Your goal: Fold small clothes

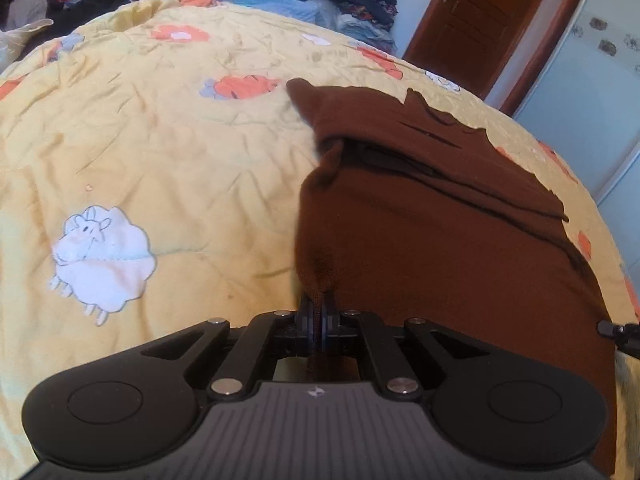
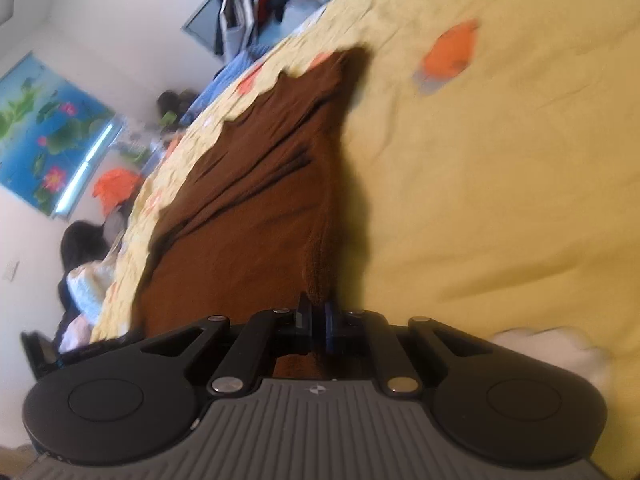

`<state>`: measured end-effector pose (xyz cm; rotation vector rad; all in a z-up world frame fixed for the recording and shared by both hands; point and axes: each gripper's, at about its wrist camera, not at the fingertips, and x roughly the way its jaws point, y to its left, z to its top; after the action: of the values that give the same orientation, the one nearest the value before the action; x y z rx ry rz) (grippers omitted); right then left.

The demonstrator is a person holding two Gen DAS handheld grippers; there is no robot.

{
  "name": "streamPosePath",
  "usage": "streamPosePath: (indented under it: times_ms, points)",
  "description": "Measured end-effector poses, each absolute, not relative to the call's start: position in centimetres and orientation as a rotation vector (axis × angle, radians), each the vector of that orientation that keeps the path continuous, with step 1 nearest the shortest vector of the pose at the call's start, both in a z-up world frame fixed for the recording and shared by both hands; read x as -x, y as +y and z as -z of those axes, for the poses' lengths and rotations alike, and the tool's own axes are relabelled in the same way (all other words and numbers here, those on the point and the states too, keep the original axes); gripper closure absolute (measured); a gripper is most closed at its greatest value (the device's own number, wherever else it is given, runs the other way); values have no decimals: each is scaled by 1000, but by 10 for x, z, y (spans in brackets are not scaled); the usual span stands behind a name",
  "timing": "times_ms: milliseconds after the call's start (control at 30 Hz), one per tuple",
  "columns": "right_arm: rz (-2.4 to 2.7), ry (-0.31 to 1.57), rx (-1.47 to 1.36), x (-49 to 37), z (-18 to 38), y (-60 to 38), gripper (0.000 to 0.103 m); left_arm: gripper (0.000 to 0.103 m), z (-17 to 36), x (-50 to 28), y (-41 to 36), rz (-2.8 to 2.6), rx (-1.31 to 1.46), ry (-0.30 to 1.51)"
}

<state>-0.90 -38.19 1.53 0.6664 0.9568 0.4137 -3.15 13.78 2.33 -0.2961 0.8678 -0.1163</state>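
Brown garment (image 1: 440, 240) stretches from both grippers toward the frame's top; left gripper (image 1: 318, 312) and right gripper (image 2: 318, 316) each pinch a near corner.

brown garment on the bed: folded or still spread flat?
Partly folded: the brown garment has one layer doubled over another, near edge pinched by left gripper and right gripper.

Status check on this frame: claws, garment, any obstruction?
Left claw shut on brown garment. Right claw shut on it too. Garment on yellow quilt, nothing in the way.
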Motion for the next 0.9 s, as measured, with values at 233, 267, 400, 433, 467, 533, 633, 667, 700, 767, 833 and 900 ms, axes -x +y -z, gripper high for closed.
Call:
streamPosePath:
  times_ms: [233,267,400,433,467,533,633,667,700,767,833,900]
  points:
    - [-412,947,-820,28,-5,-395,54,73,-16,60,154,216,547,911]
    - [-448,946,-864,35,-6,-395,34,65,-13,72,158,246,625,917]
    - [-579,1007,-891,65,-7,-382,31,30,-4,112,162,323,823,921]
    - [-596,1018,-878,71,-7,-377,33,31,-2,118,162,325,848,919]
    - [-611,1032,-879,75,-7,-372,37,34,-1,121,161,314,852,910]
    - [-617,1067,-869,78,-5,-363,55,83,-3,119,156,270,797,933]
    - [-598,1128,-817,77,-1,-355,89,99,-3,116,160,247,752,988]
    - [-599,1116,-821,78,-2,-358,89,99,-10,118,163,239,721,973]
    - [-596,1096,-833,80,-6,-362,89,99,-19,121,165,231,675,948]
    - [-580,1057,-816,88,-15,-372,91,101,-26,128,169,225,625,922]
    - [-524,1071,-800,93,-8,-383,97,101,-19,130,171,206,586,938]
    - [-516,1062,-867,95,5,-389,96,99,-10,136,175,223,628,940]
